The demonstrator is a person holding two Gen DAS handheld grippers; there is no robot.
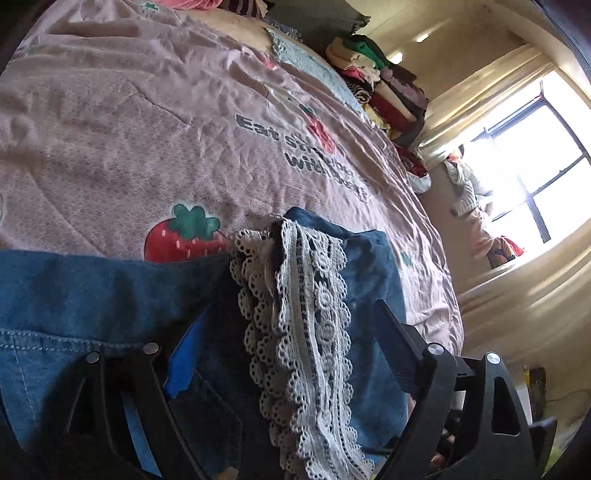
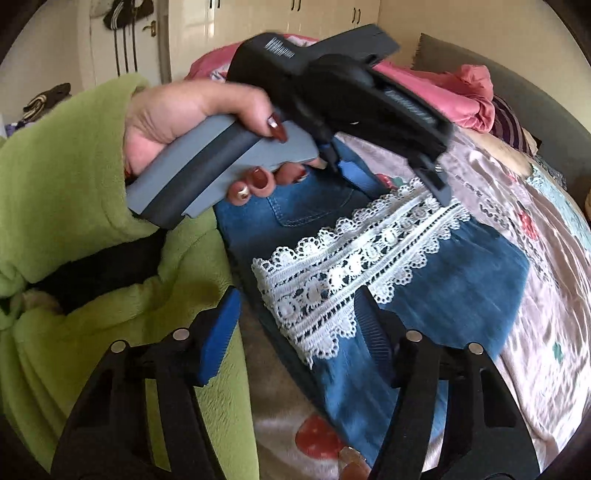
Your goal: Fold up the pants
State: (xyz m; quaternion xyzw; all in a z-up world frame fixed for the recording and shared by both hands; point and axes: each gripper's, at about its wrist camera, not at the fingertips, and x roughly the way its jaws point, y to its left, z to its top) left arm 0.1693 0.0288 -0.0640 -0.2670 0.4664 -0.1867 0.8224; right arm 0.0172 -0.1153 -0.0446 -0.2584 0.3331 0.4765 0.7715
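Observation:
Blue denim pants (image 1: pixel 74 295) with a white lace trim (image 1: pixel 317 369) lie on the pink strawberry bedspread (image 1: pixel 147 147). In the left wrist view my left gripper (image 1: pixel 291 314) stands wide open over them, and the lace strip runs up between its fingers without being pressed. The right wrist view shows the same left gripper (image 2: pixel 399 184), held in a hand (image 2: pixel 177 114), its tips down at the far end of the lace (image 2: pixel 369 251). My right gripper (image 2: pixel 299 291) is open above the near end of the lace and the pants (image 2: pixel 461 280); nothing is pinched.
A person's green fleece sleeve (image 2: pixel 74 184) fills the left of the right wrist view. Folded clothes are stacked (image 1: pixel 384 85) along the bed's far edge, near a bright window (image 1: pixel 535 166). A pink heap of garments (image 2: pixel 443 96) lies at the headboard end, with cupboards (image 2: pixel 258 22) behind it.

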